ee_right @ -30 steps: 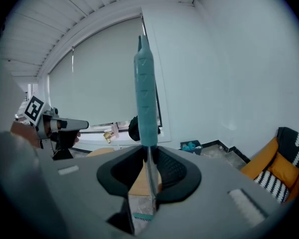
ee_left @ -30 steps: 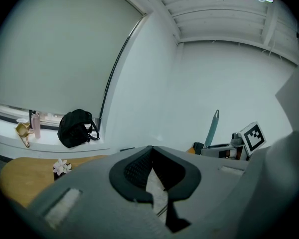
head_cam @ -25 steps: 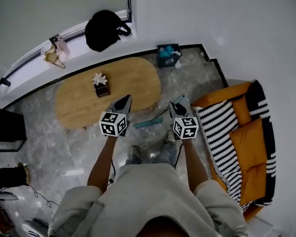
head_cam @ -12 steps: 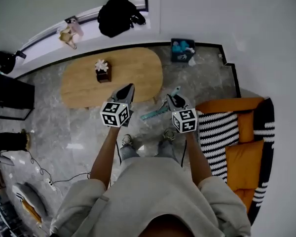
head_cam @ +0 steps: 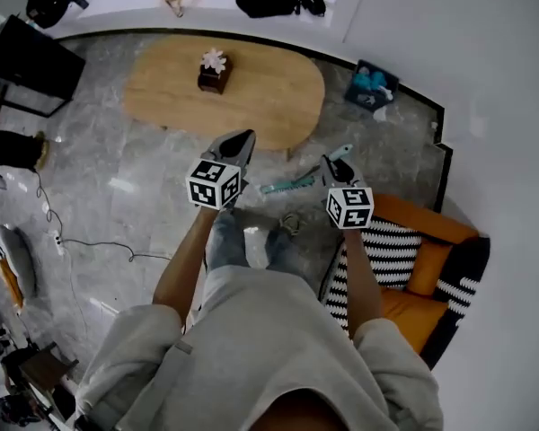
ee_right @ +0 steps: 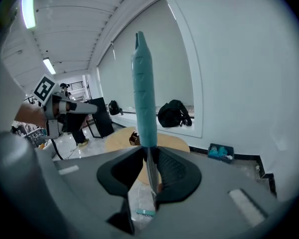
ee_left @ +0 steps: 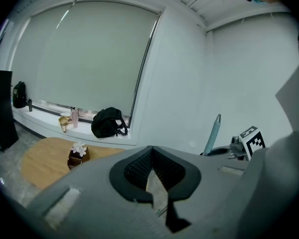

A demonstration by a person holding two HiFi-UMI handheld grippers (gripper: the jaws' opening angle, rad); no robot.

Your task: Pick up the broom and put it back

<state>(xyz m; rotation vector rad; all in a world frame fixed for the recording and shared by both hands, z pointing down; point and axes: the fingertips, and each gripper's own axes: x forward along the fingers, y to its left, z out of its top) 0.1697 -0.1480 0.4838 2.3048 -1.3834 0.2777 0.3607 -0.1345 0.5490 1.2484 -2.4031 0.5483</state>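
Broom, probably light, stiff, is pinched on its thin, slippery-looking shaft by right gripper; left gripper closed, empty.

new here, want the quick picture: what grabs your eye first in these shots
The teal-handled broom stands out, its thin metal shaft clamped in the right gripper, teal grip sticking up past the jaws. Behind it lies an oval wooden table, and an orange sofa with a striped throw sits at the head view's right.
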